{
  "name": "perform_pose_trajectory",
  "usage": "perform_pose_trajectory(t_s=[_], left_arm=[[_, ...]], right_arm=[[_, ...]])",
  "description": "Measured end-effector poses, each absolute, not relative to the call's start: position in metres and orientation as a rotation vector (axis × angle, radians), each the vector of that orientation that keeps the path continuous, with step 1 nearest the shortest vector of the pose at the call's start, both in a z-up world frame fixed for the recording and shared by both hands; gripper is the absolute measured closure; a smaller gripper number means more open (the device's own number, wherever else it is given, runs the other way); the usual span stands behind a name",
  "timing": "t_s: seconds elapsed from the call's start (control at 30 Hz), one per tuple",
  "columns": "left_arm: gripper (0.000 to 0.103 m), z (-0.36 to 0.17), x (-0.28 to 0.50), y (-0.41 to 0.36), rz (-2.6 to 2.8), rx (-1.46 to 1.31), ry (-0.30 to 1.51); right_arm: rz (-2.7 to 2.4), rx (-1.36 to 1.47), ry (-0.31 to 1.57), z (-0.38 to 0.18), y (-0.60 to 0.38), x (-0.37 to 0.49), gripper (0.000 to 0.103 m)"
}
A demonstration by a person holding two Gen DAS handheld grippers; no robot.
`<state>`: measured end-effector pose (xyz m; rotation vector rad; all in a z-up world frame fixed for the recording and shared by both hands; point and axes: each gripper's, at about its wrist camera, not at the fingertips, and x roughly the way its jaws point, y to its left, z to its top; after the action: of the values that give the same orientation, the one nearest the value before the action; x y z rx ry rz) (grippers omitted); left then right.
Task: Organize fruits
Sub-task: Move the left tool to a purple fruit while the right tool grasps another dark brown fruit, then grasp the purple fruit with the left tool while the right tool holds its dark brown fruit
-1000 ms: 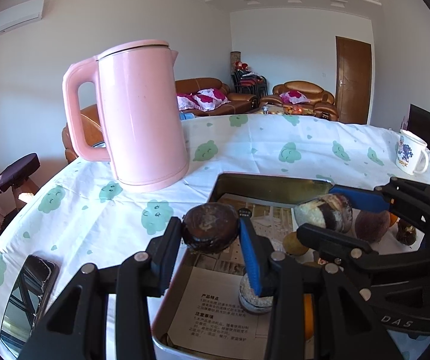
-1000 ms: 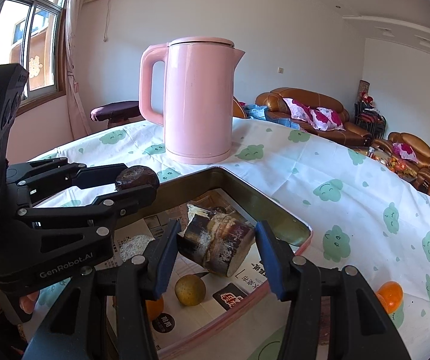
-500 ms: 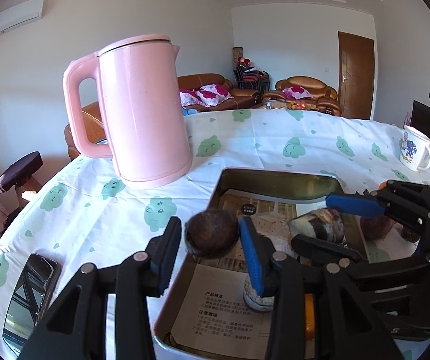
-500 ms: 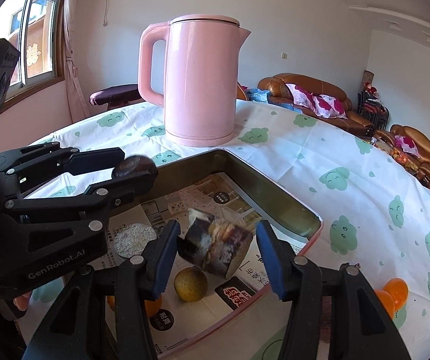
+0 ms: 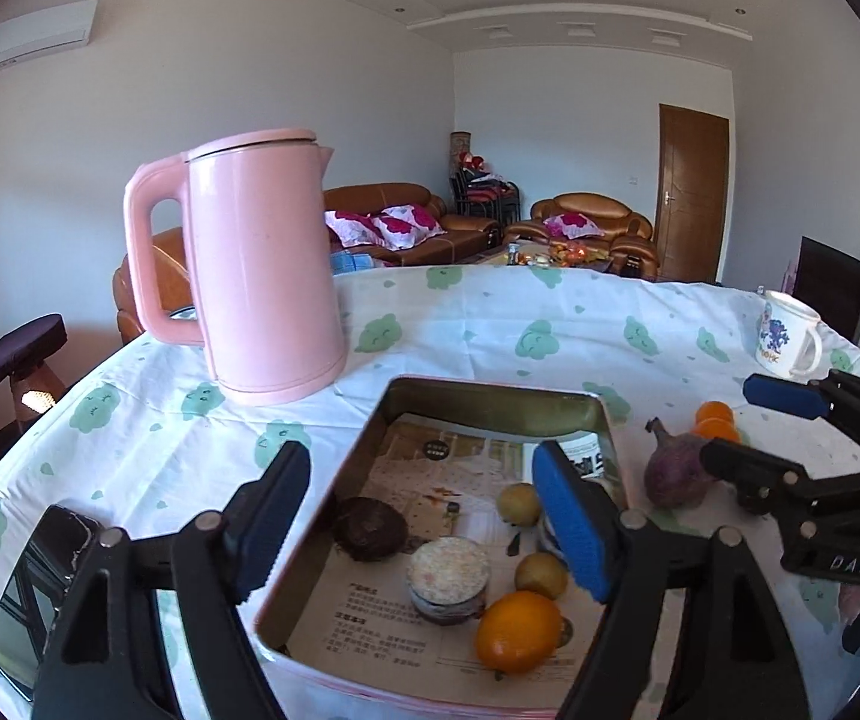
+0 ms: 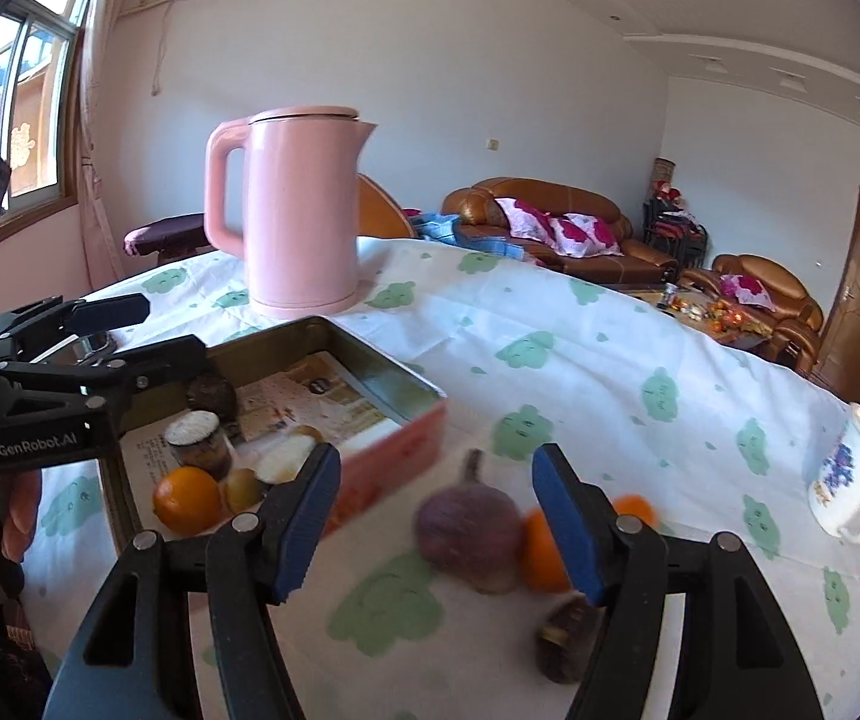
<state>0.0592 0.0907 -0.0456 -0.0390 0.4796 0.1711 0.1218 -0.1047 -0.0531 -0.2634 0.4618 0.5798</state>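
Two sets of tongs are widening at this moment, and neither has anything between its pads. The left tongs (image 5: 424, 516) hang above the near-left part of the tin tray (image 5: 490, 396); a second ago they clamped a dark round fruit (image 5: 370, 528), which now lies released on the paper lining of the tray, just below and between the spread fingers. The right tongs (image 6: 433, 525) have released the banded cut piece they carried; it now rests inside the tray near its right wall, largely hidden behind the left tongs' blue pad in the left view.

The right tongs have since swung rightward off the tray and now frame a purple bulb-shaped fruit (image 6: 469, 531) on the counter (image 6: 580, 372), with an orange fruit (image 6: 541, 546) touching it on its right and a small dark item (image 6: 568, 630) nearer the camera.

Tray contents also include an orange (image 5: 517, 630), two yellowish fruits (image 5: 519, 503) and a cut cylindrical piece (image 5: 448, 576). A pink kettle (image 5: 262, 264) stands beyond the tray's far-left corner, a mug (image 5: 787, 333) at the far right.

Judgement: two placements are complete; the purple fruit is the probable next pickup, and its rounded shape may let it roll.
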Motion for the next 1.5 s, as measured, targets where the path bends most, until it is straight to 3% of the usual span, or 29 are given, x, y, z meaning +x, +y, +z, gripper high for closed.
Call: perform_pose_trajectory(t_s=[0.3, 0.77, 0.87, 0.93, 0.97, 1.3, 1.4, 1.5], left_arm=[[0.022, -0.048, 0.07, 0.042, 0.076, 0.01, 0.487], [0.022, -0.054, 0.082, 0.001, -0.005, 0.065, 0.515], [0.022, -0.055, 0.085, -0.005, -0.017, 0.072, 0.517], [0.022, -0.057, 0.087, -0.009, -0.03, 0.074, 0.524], [0.022, -0.057, 0.088, -0.011, -0.035, 0.077, 0.526], [0.023, -0.062, 0.102, -0.027, -0.091, 0.095, 0.571], [0.035, -0.066, 0.113, -0.035, -0.117, 0.112, 0.61], [0.04, -0.073, 0.127, -0.04, -0.135, 0.115, 0.665]], right_arm=[[0.453, -0.19, 0.552, -0.07, -0.182, 0.139, 0.033], [0.561, -0.236, 0.765, -0.097, -0.159, 0.162, 0.033], [0.589, -0.217, 0.789, -0.1, -0.16, 0.164, 0.036], [0.598, -0.218, 0.82, -0.104, -0.158, 0.168, 0.047], [0.601, -0.22, 0.828, -0.105, -0.157, 0.169, 0.059], [0.53, -0.214, 0.748, -0.094, -0.166, 0.159, 0.059], [0.513, -0.178, 0.734, -0.091, -0.174, 0.161, 0.059], [0.506, -0.168, 0.72, -0.09, -0.177, 0.161, 0.059]])
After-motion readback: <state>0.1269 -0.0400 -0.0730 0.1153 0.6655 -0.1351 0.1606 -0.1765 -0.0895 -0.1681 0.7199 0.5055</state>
